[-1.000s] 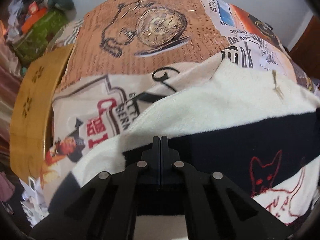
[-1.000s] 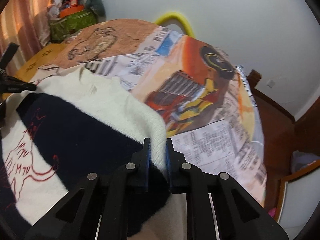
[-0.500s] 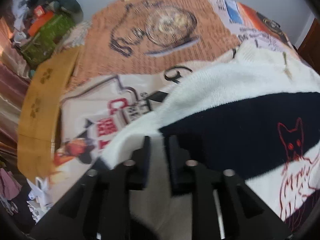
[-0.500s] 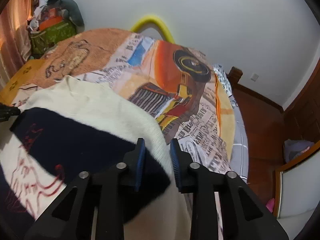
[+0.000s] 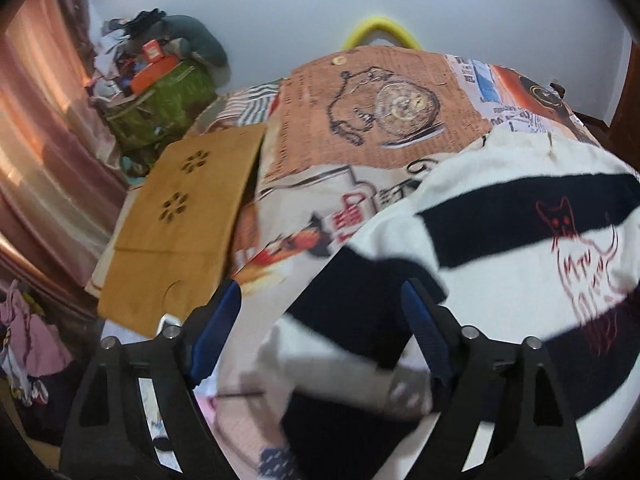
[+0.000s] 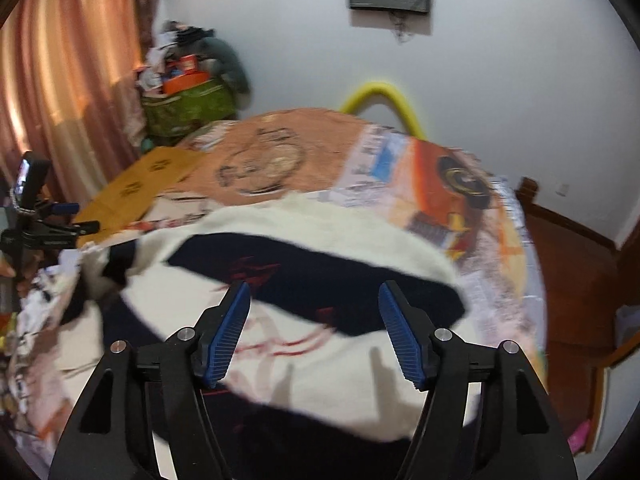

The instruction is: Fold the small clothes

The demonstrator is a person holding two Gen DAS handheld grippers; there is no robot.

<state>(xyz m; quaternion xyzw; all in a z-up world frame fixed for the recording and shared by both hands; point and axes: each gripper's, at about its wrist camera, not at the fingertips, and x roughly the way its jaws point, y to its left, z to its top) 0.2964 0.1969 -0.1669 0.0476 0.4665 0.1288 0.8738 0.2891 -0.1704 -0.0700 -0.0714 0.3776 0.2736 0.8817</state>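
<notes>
A cream and black striped sweater [image 5: 500,240] with a red cat drawing lies folded on the printed bedspread [image 5: 360,128]. It also shows in the right wrist view [image 6: 320,272]. My left gripper [image 5: 320,328] is open and empty above the sweater's left edge. My right gripper [image 6: 316,332] is open and empty above the sweater's near right part. The left gripper also appears at the left edge of the right wrist view [image 6: 60,220].
A yellow wooden board [image 5: 180,232] lies on the bed's left side. A green bag with clutter [image 5: 160,96] stands by the curtain. A yellow hoop [image 6: 380,100] leans on the wall behind the bed. A wooden floor [image 6: 568,264] is to the right.
Both grippers opened, let go of the sweater and pulled back and up. The sweater now lies on the bed.
</notes>
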